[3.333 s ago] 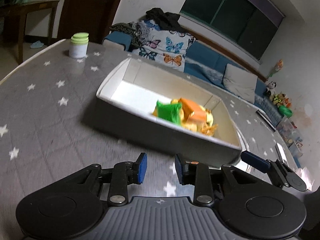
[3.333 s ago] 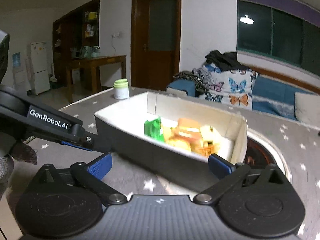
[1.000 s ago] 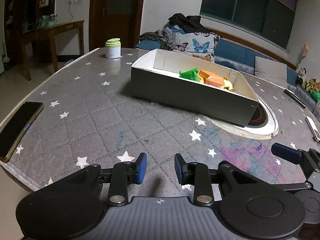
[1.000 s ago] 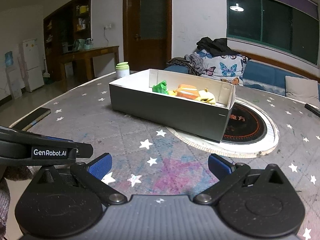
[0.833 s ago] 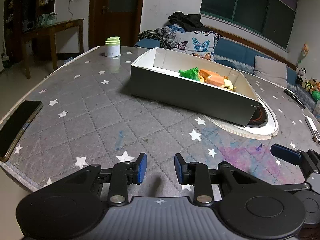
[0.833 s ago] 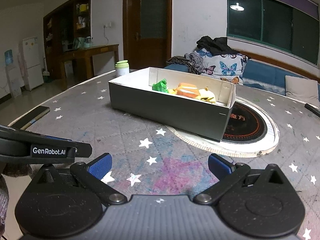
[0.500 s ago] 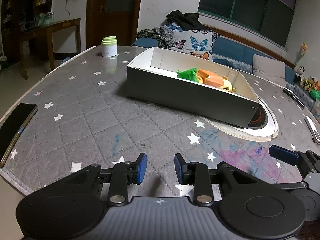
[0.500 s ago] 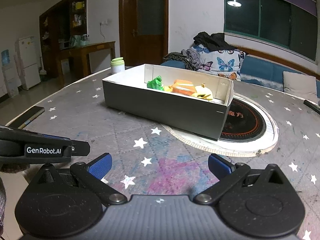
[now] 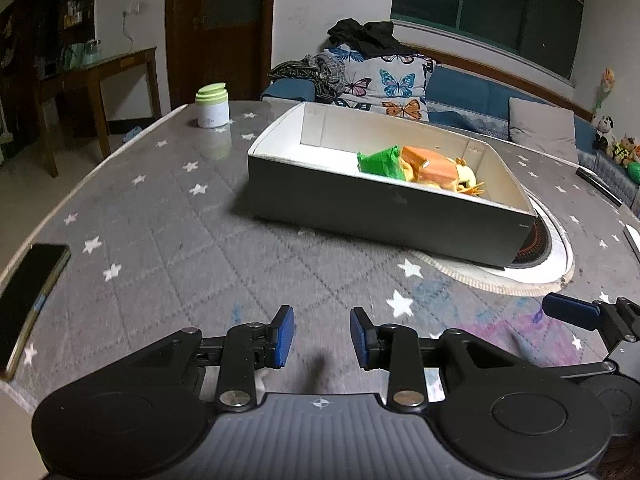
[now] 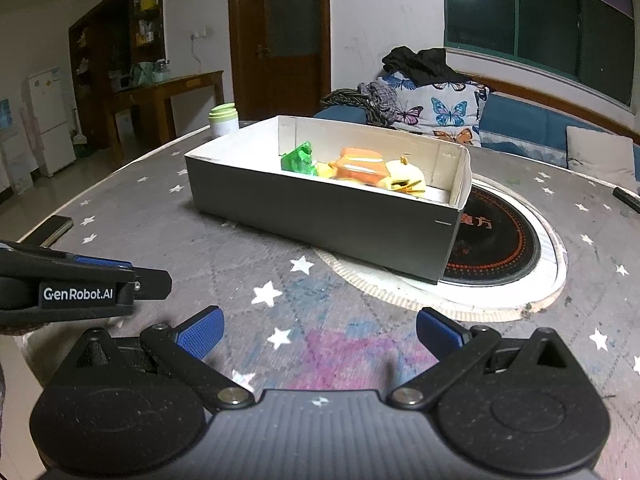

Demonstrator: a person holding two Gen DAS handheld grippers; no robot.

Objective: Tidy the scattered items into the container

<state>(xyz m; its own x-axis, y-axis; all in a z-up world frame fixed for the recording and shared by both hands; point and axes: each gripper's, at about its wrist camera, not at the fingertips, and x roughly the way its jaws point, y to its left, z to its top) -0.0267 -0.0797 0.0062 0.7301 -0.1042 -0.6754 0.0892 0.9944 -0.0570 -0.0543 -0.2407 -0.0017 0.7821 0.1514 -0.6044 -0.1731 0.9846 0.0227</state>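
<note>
A grey cardboard box (image 9: 384, 216) with a white inside stands on the star-patterned table; it also shows in the right wrist view (image 10: 320, 212). In it lie a green packet (image 9: 380, 162), an orange packet (image 9: 430, 164) and yellow items (image 10: 406, 178). My left gripper (image 9: 322, 338) hangs over the table in front of the box, jaws a narrow gap apart and empty. My right gripper (image 10: 318, 330) is wide open and empty, also short of the box.
A green-lidded white jar (image 9: 213, 106) stands at the table's far left. A black phone (image 9: 28, 296) lies at the left edge. A round induction hob (image 10: 496, 248) sits under the box's right end. A sofa with cushions (image 9: 384, 80) is behind.
Both grippers pulled back from the box over three seconds. In the last half second they have moved slightly closer to it and a little higher. Jaw openings are unchanged.
</note>
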